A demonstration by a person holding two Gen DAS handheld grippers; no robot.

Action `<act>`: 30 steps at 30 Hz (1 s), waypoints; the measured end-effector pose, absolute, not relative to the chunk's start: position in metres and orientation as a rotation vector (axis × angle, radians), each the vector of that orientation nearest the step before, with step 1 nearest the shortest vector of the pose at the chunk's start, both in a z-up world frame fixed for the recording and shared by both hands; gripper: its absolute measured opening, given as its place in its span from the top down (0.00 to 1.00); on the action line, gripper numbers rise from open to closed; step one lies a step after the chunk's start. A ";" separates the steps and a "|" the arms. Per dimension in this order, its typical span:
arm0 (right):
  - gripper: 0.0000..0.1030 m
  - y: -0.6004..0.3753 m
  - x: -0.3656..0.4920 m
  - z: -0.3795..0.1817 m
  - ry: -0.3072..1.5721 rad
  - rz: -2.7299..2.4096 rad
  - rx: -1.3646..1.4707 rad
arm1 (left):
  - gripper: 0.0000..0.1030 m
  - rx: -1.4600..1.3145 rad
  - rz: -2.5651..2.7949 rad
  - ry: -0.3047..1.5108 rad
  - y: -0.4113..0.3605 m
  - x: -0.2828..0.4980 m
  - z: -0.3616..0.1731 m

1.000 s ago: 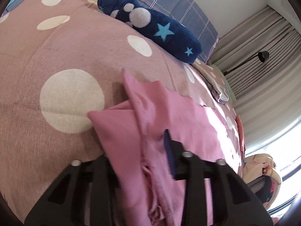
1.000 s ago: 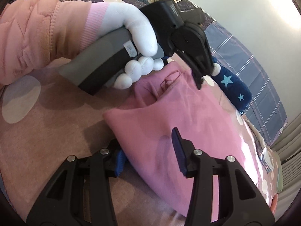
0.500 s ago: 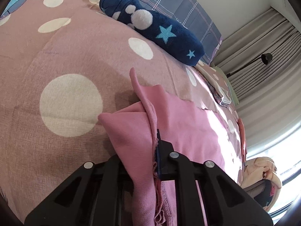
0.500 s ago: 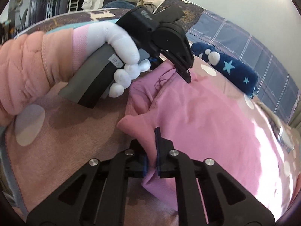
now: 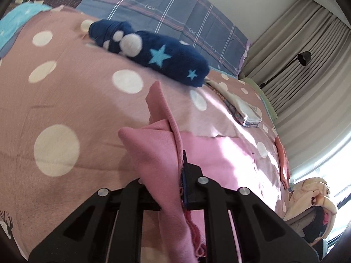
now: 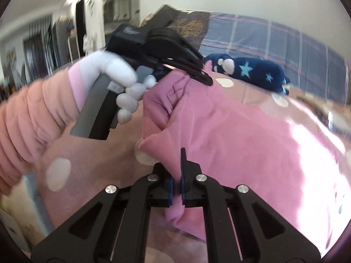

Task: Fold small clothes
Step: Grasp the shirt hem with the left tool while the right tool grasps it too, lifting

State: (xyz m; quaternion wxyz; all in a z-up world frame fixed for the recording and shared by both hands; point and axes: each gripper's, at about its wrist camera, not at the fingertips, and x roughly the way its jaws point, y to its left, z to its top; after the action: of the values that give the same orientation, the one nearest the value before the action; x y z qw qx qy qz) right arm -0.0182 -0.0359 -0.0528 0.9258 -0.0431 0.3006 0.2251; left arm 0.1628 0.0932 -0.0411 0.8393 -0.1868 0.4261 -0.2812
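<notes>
Nearest the right wrist lens, the right gripper (image 6: 176,183) is clamped together on a corner of the pink garment (image 6: 230,144), cloth pinched between its blue pads. Beyond it in that view the left gripper (image 6: 197,74), held by a white-gloved hand (image 6: 118,81), grips the garment's other near corner. In the left wrist view the left gripper (image 5: 175,179) is likewise closed on a bunched hem of the pink garment (image 5: 219,153), a flap standing upright past the fingers. The garment lies on the spotted bedspread (image 5: 65,96), its long axis running away from the grippers toward the window-side edge. A second ago both claws stood apart around the cloth; now both have closed and lifted the near edge. Farther off lies a navy star pillow (image 5: 153,54), then the folded stack (image 5: 245,111).
</notes>
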 end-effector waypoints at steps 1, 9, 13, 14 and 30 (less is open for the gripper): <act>0.96 -0.046 -0.017 -0.051 0.616 0.472 -0.044 | 0.89 -0.389 -0.596 0.892 0.086 0.162 -0.035; 0.96 -0.116 -0.028 -0.042 0.551 0.492 0.208 | 0.89 -0.332 -0.620 0.871 0.015 0.157 -0.007; 0.96 -0.149 -0.038 -0.041 0.516 0.478 0.275 | 0.89 -0.292 -0.634 0.874 -0.024 0.154 0.002; 0.96 -0.156 -0.041 -0.041 0.509 0.473 0.285 | 0.89 -0.282 -0.637 0.875 -0.034 0.153 0.003; 0.96 -0.266 -0.077 -0.071 0.489 0.342 0.451 | 0.90 -0.034 -0.616 0.936 -0.198 0.142 -0.020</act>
State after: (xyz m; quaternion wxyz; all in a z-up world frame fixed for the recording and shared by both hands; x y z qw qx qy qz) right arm -0.0768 -0.2665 -0.0710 0.9308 0.2203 0.2390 0.1672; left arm 0.1416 -0.1977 -0.0196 0.8469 -0.0161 0.4441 -0.2921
